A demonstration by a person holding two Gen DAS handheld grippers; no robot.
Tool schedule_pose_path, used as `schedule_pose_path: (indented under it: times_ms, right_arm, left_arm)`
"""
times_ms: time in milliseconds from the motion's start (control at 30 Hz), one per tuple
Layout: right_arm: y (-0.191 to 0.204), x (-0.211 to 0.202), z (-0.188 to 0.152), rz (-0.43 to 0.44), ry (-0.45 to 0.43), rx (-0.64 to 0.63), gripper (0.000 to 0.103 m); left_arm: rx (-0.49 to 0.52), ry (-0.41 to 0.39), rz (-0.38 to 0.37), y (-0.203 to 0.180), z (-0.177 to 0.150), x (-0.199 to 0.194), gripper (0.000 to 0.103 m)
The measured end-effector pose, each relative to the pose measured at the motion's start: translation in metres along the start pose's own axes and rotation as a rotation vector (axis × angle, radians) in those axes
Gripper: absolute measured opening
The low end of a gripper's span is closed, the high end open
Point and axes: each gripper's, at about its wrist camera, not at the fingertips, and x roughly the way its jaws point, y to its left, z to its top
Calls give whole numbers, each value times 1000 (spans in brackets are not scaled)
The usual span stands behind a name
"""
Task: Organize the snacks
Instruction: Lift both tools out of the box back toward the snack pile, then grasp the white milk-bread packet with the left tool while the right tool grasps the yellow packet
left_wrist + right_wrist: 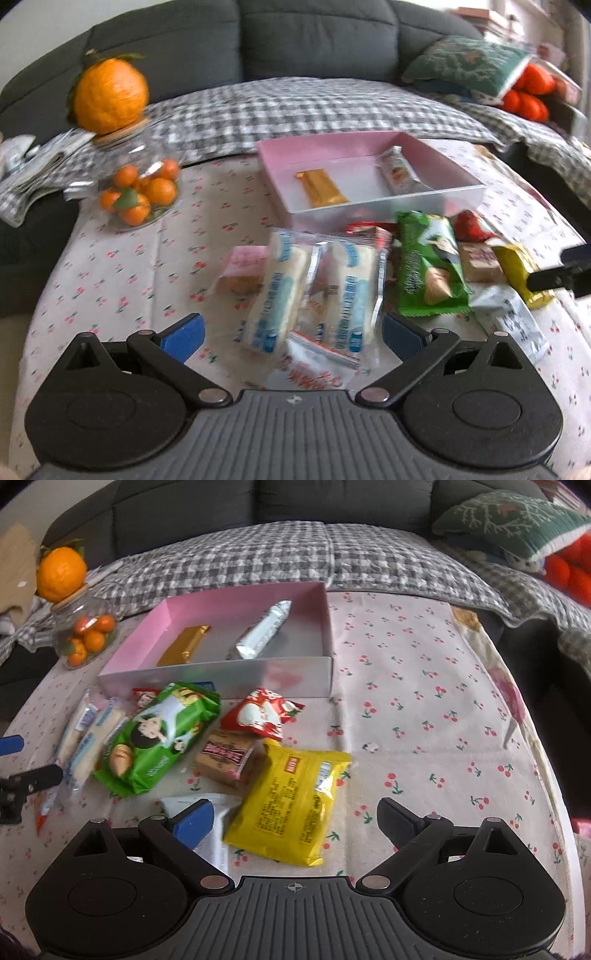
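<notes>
A pink box [325,147] [236,605] holds a gold bar [321,186] [184,644] and a silver packet [400,173] [258,633]. In front of it lies a pile of snacks: two blue-and-white packets [314,295] [86,734], a green bag [428,266] [159,734], a red packet [262,712], a brown packet [227,758] and a yellow bag [291,805] [521,273]. My left gripper [291,334] is open and empty, its fingers either side of the blue-and-white packets. My right gripper [295,821] is open and empty over the yellow bag.
A glass jar of small oranges [140,188] [86,635] with a big orange [109,94] on its lid stands at the table's left. A sofa with a checked blanket [295,107] lies behind. The cherry-print tablecloth [424,709] covers the table.
</notes>
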Motion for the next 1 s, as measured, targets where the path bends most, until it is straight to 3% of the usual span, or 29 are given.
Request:
schedule_pose_path:
  times_ms: [133,400,633,767,1000]
  right_arm:
    - [-1,6,-5,-20,-17,-13,97]
    - [-1,15,-10,-8,-11,-14,97]
    - [-7,22,-11,4,4,53,97]
    - [-4,22,-11,-7,-2,35,96]
    - [-5,21,-10,7,-15,22,89]
  left_arm:
    - [59,-27,-21,-8,-6,3,94]
    - [84,-30,-65,-16,-2,11,61]
    - [87,-22,-70,-20,2,18,53]
    - [95,-13,-90,-25,5,20,42]
    - [84,37,-69,-27,6,32,35]
